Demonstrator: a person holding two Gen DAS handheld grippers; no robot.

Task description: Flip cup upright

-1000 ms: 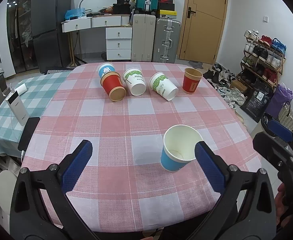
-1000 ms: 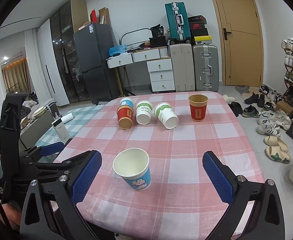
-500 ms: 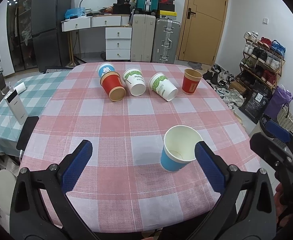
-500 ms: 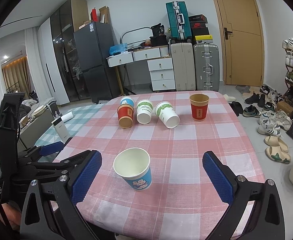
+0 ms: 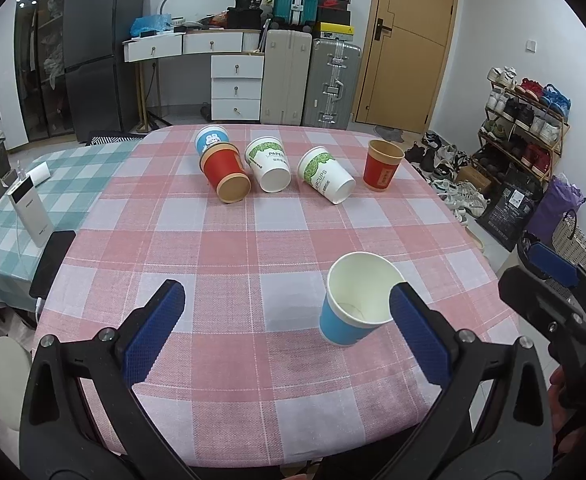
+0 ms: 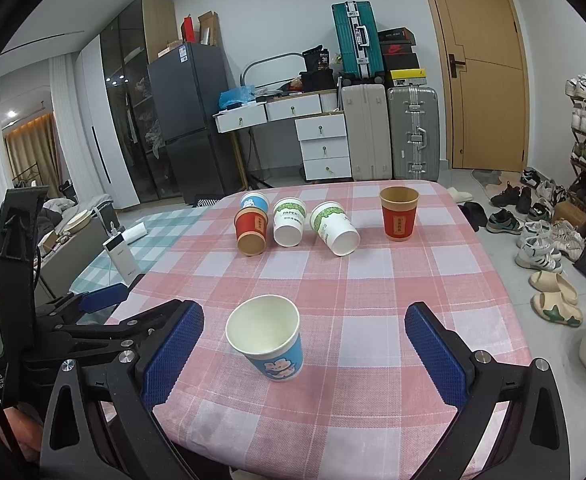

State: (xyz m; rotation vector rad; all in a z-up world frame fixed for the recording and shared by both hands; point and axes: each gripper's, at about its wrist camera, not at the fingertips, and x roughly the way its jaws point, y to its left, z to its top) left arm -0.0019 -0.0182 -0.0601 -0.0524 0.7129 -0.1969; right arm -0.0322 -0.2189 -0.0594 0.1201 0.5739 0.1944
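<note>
A blue paper cup [image 5: 355, 304] stands upright near the table's front edge; it also shows in the right wrist view [image 6: 267, 338]. A red cup [image 5: 383, 166] stands upright at the back right. A red cup [image 5: 225, 174], two white-green cups [image 5: 269, 164] [image 5: 327, 175] and a blue cup [image 5: 211, 139] lie on their sides at the back. My left gripper [image 5: 287, 336] is open and empty, its right pad beside the blue cup. My right gripper [image 6: 303, 354] is open and empty around the blue cup without touching.
The table has a pink checked cloth [image 5: 221, 232]. A power bank [image 5: 29, 210] and a black phone [image 5: 51, 262] lie to the left. Suitcases [image 5: 313, 80], drawers, a fridge and a shoe rack [image 5: 525, 124] stand beyond the table.
</note>
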